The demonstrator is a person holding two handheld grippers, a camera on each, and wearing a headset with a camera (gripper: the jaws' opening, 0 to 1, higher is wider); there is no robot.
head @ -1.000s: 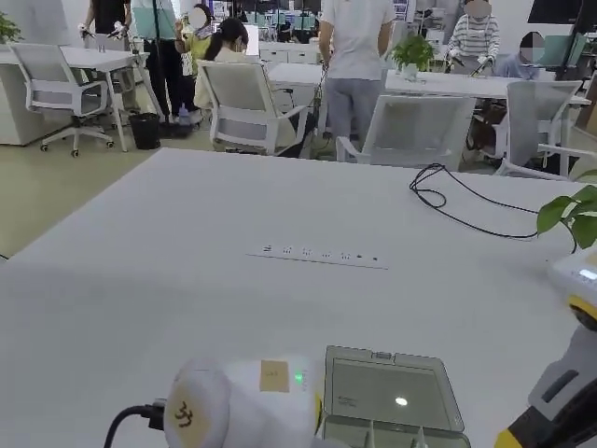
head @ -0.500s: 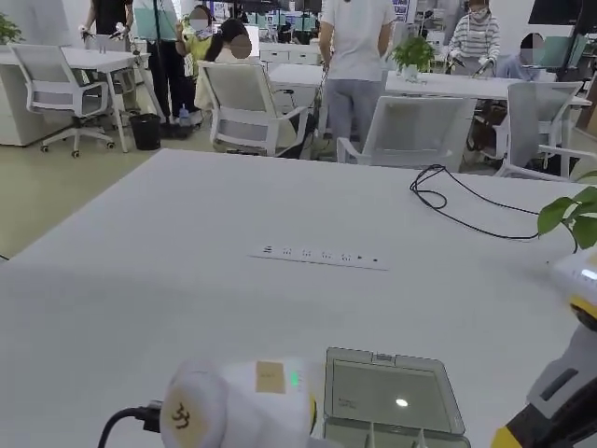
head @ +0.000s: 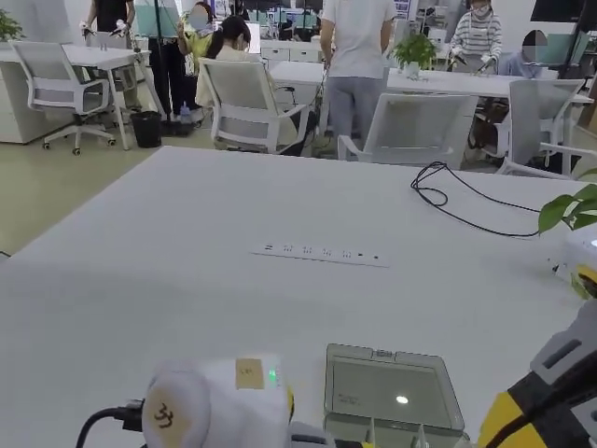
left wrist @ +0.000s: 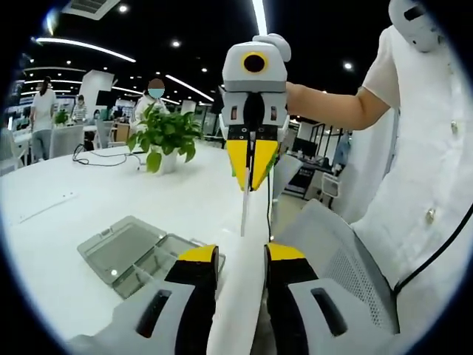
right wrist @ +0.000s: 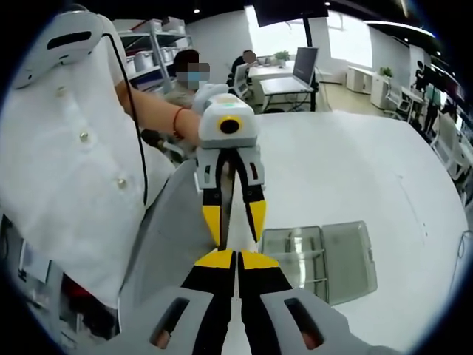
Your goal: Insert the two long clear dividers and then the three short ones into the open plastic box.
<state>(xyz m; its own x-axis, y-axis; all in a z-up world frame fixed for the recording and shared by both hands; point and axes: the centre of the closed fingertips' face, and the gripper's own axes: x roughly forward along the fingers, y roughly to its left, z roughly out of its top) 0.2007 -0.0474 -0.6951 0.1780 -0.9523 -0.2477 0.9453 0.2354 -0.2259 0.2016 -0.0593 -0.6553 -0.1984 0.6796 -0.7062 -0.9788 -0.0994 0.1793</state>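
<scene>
The clear plastic box (head: 392, 387) lies open near the table's front edge, lid flat; upright clear dividers stand in its base (right wrist: 295, 259). Just off that edge the two grippers face each other tip to tip. My right gripper (right wrist: 238, 257) is shut on a thin clear divider (left wrist: 244, 207), which hangs edge-on from its yellow tips (left wrist: 250, 185). My left gripper (left wrist: 240, 253) is open, its yellow fingers (right wrist: 213, 220) standing either side of the divider's free end; I cannot tell whether they touch it. The box (left wrist: 140, 255) lies left of both grippers there.
A flush power strip (head: 322, 254) and a black cable (head: 457, 201) lie farther back on the white table (head: 187, 280). A potted plant (head: 571, 210) stands at the right edge. White chairs (head: 247, 103) and several people stand beyond the table.
In the head view the left gripper's white housing has slid left and down. The right gripper's yellow and grey body has risen further into the bottom right corner.
</scene>
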